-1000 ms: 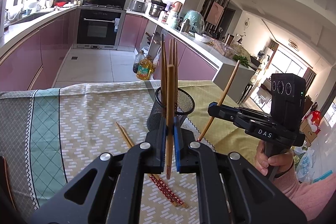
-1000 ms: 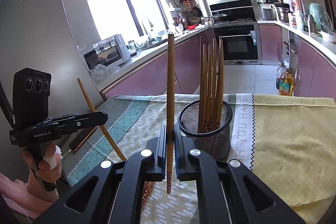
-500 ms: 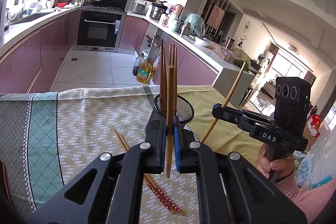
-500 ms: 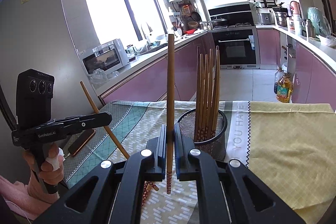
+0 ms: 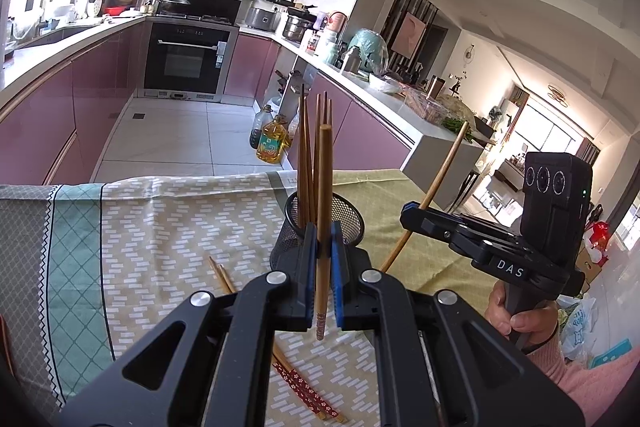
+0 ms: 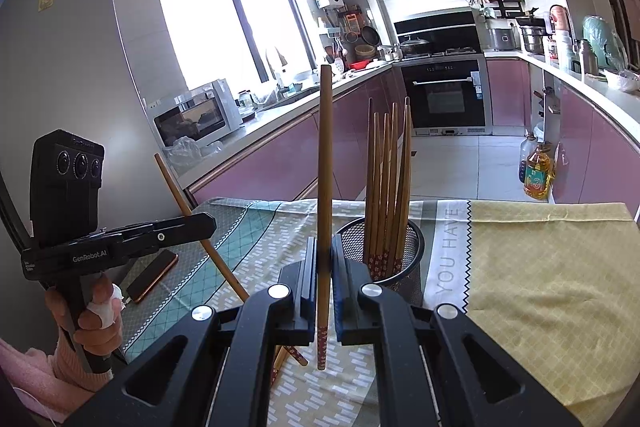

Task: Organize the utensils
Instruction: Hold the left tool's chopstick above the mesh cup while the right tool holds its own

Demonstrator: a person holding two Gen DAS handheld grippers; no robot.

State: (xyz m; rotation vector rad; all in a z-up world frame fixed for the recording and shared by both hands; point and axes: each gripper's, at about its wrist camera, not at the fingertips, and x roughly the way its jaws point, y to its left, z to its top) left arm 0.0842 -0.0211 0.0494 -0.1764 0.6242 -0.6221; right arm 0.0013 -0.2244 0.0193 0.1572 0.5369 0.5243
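Note:
A black mesh holder (image 5: 344, 211) (image 6: 404, 247) stands on the clothed table with several wooden chopsticks (image 6: 388, 183) upright in it. My left gripper (image 5: 322, 259) is shut on one chopstick (image 5: 323, 187), held upright just in front of the holder. My right gripper (image 6: 323, 267) is shut on another chopstick (image 6: 325, 167), held upright left of the holder. Each gripper shows in the other's view, the right one (image 5: 416, 219) and the left one (image 6: 200, 223). Two loose chopsticks (image 5: 304, 391) lie on the cloth below the grippers.
A phone (image 6: 154, 275) lies on the table at the left. The tablecloth (image 6: 540, 267) covers the table. Kitchen counters, an oven (image 5: 186, 61) and oil bottles (image 5: 272, 143) on the floor lie beyond the table's far edge.
Both grippers have risen and drawn back a little with their chopsticks. The holder now sits lower and nearer the fingers in both views.

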